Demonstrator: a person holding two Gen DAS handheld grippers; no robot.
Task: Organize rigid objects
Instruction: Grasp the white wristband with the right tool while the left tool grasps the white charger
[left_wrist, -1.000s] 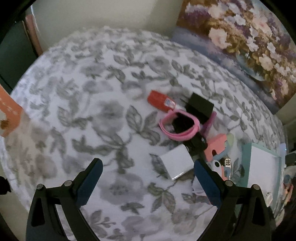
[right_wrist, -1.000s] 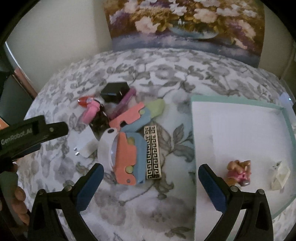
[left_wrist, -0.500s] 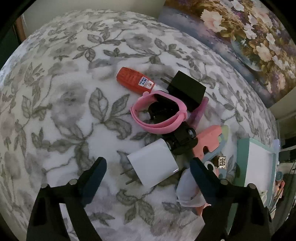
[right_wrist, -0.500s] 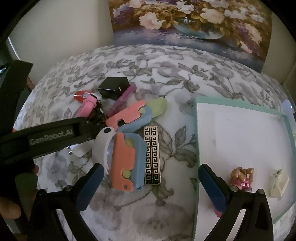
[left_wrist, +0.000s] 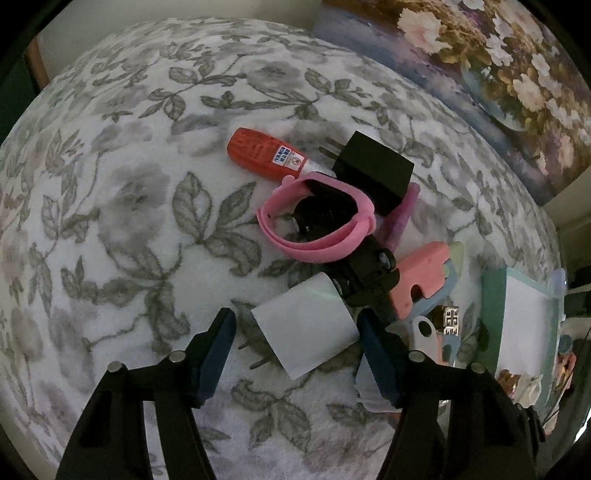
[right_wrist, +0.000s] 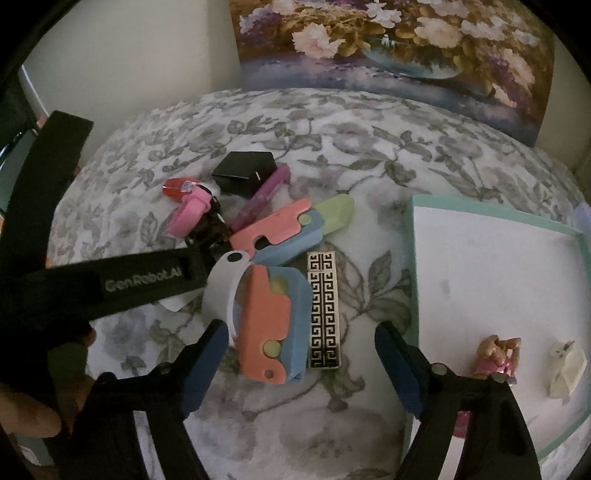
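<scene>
While our left gripper (left_wrist: 295, 332) had its jaws just closing in around the white charger (left_wrist: 304, 328), the pads stood apart from its sides, so nothing was gripped. Our right gripper (right_wrist: 299, 354), also narrowing, hung open over the orange-and-blue toy (right_wrist: 271, 325). Bare cloth (left_wrist: 110, 221) spread leftward; the tray (right_wrist: 491, 266) lay mostly bare.
</scene>
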